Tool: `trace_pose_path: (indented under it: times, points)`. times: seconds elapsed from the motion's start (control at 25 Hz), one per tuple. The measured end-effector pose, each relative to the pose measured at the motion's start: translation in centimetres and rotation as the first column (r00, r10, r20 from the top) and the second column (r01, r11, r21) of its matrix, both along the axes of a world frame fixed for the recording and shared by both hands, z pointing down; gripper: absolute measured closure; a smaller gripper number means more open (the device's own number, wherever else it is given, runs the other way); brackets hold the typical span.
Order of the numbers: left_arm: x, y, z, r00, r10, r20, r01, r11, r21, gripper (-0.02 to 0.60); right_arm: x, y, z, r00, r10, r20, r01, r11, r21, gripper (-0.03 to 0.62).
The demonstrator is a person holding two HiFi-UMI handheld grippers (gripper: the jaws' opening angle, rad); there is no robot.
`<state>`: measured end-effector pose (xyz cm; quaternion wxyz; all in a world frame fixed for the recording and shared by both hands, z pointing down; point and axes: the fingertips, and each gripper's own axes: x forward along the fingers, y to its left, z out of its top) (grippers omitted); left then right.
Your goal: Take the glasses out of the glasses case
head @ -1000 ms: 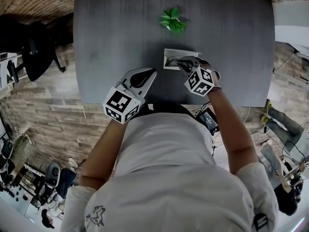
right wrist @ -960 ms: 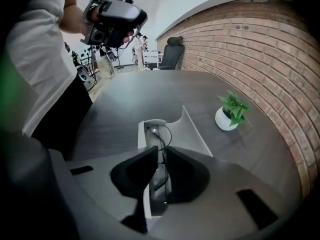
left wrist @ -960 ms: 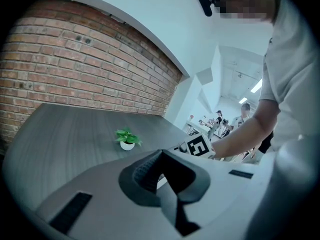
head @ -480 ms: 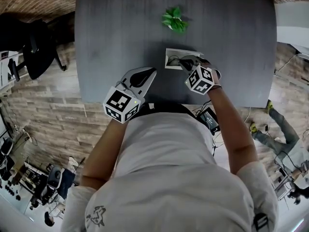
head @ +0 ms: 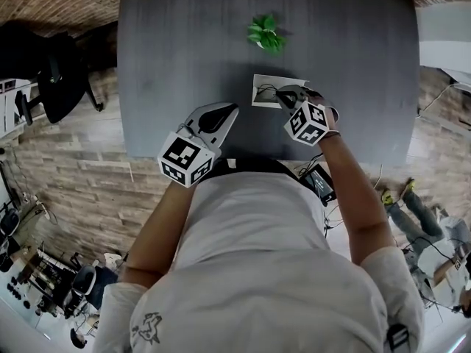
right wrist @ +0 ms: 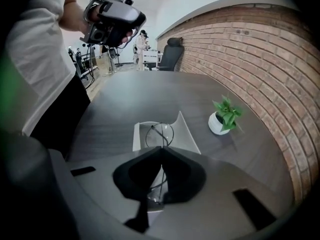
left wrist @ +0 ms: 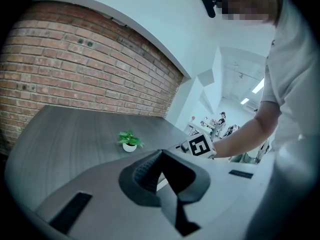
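Note:
A white glasses case (head: 259,84) lies open on the dark grey table (head: 176,50) near its front edge. Thin wire-framed glasses (right wrist: 160,134) lie in the case (right wrist: 141,136), one round lens showing beyond the jaws. My right gripper (right wrist: 161,148) points steeply down into the case, shut on the glasses' wire frame. In the head view the right gripper (head: 281,95) covers the case's right end. My left gripper (head: 232,109) hovers over the table's front edge, left of the case, apart from it. In its own view the left gripper (left wrist: 160,152) is shut on nothing.
A small green plant in a white pot (head: 265,34) stands on the table beyond the case. A brick wall (left wrist: 75,69) runs behind the table. Black office chairs (head: 59,72) stand on the wooden floor to the left.
Both grippers keep their places, the right one at the case. Only the head view has shifted slightly.

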<state>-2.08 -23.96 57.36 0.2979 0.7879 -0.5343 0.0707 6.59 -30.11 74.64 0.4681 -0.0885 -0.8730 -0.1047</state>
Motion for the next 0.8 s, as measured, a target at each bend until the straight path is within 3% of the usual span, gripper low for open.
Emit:
trace_pose_path:
  times: [0.8]
  points:
    - [1.5, 0.3, -3.6, 0.998, 0.045, 0.040, -0.048, 0.996, 0.074, 0.571, 1.5, -0.4, -6.2, 0.991, 0.087, 0.101, -0.093, 0.994, 0.060, 0.582]
